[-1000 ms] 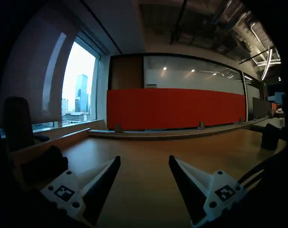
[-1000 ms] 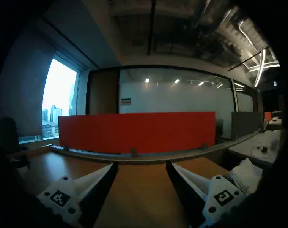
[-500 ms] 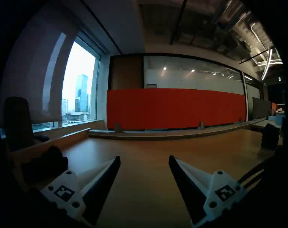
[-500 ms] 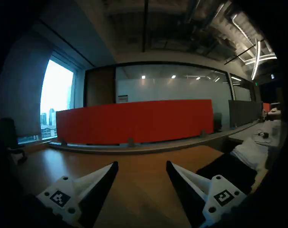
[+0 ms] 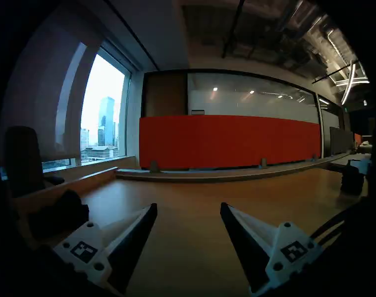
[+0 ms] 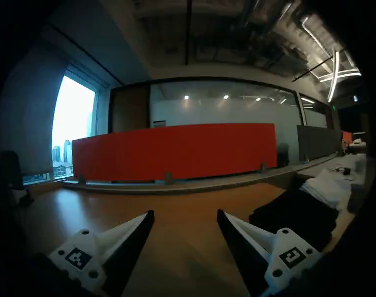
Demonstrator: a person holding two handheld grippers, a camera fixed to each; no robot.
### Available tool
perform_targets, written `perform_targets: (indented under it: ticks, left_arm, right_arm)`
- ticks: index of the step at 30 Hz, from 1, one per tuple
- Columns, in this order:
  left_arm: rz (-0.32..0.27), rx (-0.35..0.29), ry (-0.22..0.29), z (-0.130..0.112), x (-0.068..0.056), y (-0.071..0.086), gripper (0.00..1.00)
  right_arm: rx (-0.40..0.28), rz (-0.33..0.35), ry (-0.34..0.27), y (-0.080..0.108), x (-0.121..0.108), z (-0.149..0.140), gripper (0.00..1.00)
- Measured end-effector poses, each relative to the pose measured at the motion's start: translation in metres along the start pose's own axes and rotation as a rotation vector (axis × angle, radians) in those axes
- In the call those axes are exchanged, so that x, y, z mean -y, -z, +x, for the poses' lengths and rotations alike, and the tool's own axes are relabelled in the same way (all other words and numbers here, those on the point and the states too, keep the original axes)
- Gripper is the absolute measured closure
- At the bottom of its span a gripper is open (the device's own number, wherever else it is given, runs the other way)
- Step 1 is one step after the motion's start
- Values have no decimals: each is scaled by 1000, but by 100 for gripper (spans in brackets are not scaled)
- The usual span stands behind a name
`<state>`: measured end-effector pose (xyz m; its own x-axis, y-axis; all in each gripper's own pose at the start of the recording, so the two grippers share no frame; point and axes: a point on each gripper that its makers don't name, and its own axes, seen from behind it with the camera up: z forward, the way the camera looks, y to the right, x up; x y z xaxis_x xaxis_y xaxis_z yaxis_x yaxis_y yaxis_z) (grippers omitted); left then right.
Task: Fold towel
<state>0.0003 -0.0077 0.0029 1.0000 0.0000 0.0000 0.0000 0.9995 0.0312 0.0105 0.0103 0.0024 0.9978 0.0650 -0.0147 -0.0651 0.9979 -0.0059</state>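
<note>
— What's ahead of your left hand?
— My left tongs [image 5: 188,205] are spread and empty, low over the wooden table [image 5: 188,183]. A red partition [image 5: 227,141] stands straight ahead.
— And the right?
— My right tongs [image 6: 185,212] are spread and empty as well. The dark towel [image 6: 296,218] lies folded ahead, just right of my right-hand finger, with white folded cloths [image 6: 326,187] beyond it.

Dark towel [image 6: 296,218] lies flat — lower right.

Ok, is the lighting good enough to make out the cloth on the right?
Right gripper view: dim overall, the dark cloth pile nearly featureless, the white pile readable. Left gripper view: window blown out, chair just a silhouette.
</note>
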Motion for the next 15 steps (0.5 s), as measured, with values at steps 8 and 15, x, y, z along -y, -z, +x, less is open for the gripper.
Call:
perform_targets:
  ticks: [8,15]
  left_arm:
    - [0,0,0,0,-1,0,6]
    - [0,0,0,0,0,0,6]
  right_arm:
    - [13,-3,0,1,0,-7,2]
    - [11,-1,13,2,3,-7,2]
